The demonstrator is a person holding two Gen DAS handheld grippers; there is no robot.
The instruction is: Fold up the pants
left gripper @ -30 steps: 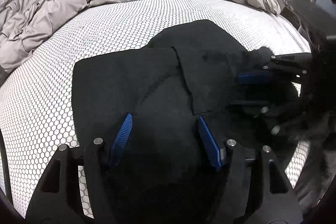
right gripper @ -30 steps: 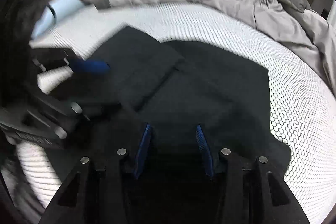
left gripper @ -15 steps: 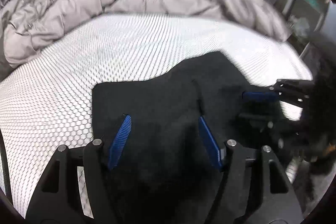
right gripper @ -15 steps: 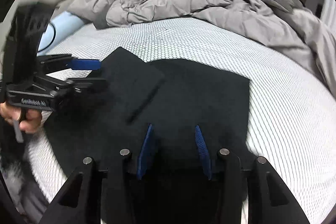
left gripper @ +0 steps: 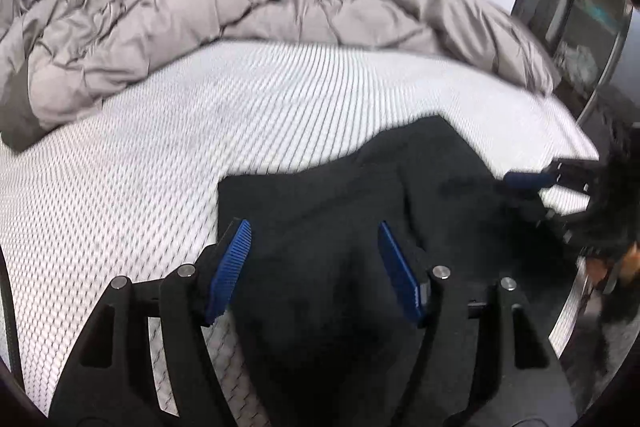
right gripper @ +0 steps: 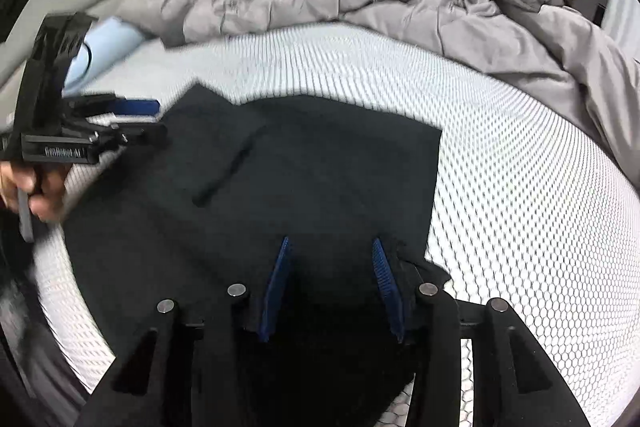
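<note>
The black pants (left gripper: 360,211) lie folded flat on the white honeycomb mattress (left gripper: 160,155), with one folded layer making a raised edge (right gripper: 224,179) across the top. My left gripper (left gripper: 314,227) hovers over the near part of the pants, jaws open, blue pads well apart and nothing pinched. It also shows at the left of the right wrist view as the left gripper (right gripper: 136,107), held by a hand (right gripper: 40,187). My right gripper (right gripper: 331,243) hangs open over the pants' near edge, by a corner (right gripper: 436,271). The right gripper (left gripper: 528,181) also appears at the pants' right side.
A rumpled grey quilt (left gripper: 200,27) is heaped along the far side of the mattress. A pale blue pillow (right gripper: 108,43) lies at the far left in the right wrist view. Dark furniture and a curtain stand beyond the bed's right edge (left gripper: 572,131).
Both grippers have drawn back from the pants, so more mattress and quilt show. The pants have stayed flat. Neither gripper's jaws have changed.
</note>
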